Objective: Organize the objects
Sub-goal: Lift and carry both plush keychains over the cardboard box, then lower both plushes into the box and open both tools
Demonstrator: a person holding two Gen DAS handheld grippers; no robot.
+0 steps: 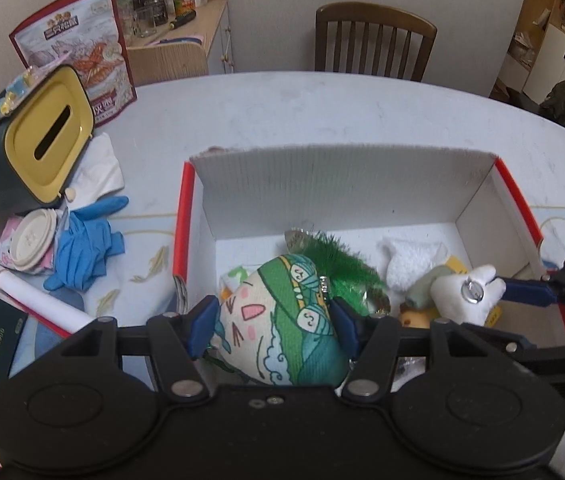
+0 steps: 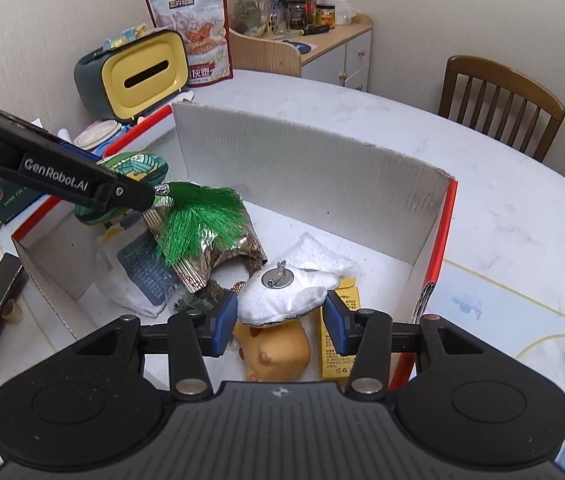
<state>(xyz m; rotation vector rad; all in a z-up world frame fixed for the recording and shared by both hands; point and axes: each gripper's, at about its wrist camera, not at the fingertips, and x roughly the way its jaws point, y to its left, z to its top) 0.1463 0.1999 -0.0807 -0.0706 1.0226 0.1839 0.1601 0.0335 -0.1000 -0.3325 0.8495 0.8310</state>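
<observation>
My left gripper (image 1: 272, 320) is shut on a round cat-face plush charm (image 1: 282, 320) printed in green and cream, with a green tassel (image 1: 338, 264). It hangs over the near left part of a white cardboard box with red edges (image 1: 342, 168). My right gripper (image 2: 280, 320) is shut on a small white plush (image 2: 286, 296) with a metal ring disc on top, over the box's near right part. In the left wrist view that white plush (image 1: 454, 300) shows at the right. The tassel (image 2: 198, 216) drapes over a foil packet (image 2: 222, 256).
In the box (image 2: 302, 160) lie a yellow plush (image 2: 274, 352), a yellow packet (image 2: 340, 344), a white cloth (image 2: 314, 254) and a clear bag (image 2: 142, 276). A yellow-faced tissue box (image 1: 42, 136), blue gloves (image 1: 86, 248) and a snack bag (image 1: 82, 52) crowd the left. A chair (image 1: 374, 40) stands behind.
</observation>
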